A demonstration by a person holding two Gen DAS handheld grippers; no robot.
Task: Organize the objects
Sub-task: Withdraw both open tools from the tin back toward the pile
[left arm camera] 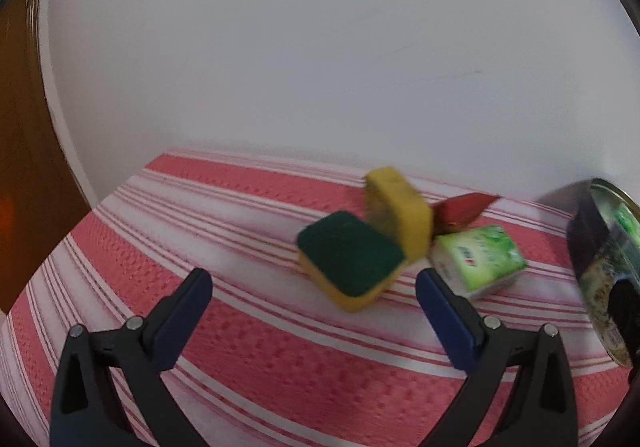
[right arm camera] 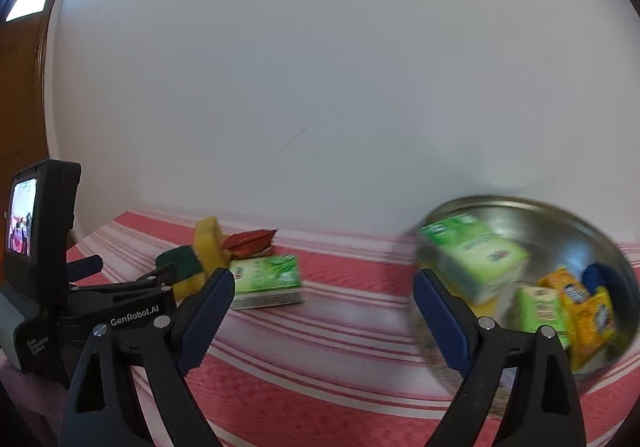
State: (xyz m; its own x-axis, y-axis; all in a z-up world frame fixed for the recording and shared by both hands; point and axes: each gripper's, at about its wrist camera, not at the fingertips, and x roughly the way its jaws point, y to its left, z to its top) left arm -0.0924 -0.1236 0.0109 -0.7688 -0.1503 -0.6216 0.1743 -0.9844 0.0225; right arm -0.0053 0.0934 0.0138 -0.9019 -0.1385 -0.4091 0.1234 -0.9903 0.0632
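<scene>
Both grippers empty, loose items waiting beside the steel bowl

The left gripper (left arm camera: 314, 289) and right gripper (right arm camera: 324, 287) both stand wide open, holding nothing. On the red striped cloth (left arm camera: 248, 347) lie two sponges, a flat one (left arm camera: 352, 255) with a green scouring face and a yellow one (left arm camera: 400, 207) propped against it, then a red sachet (left arm camera: 464, 209) and a green tissue pack (left arm camera: 480, 259). The steel bowl (right arm camera: 532, 207) on the right already holds similar packs. The sponges look light, soft and grippy, so I would pinch across their narrow sides; the tissue pack's wrapper looks slicker.

Striped cloth (left arm camera: 248, 347): sponges (left arm camera: 352, 259), green pack (left arm camera: 480, 259), bowl (right arm camera: 500, 203).
</scene>
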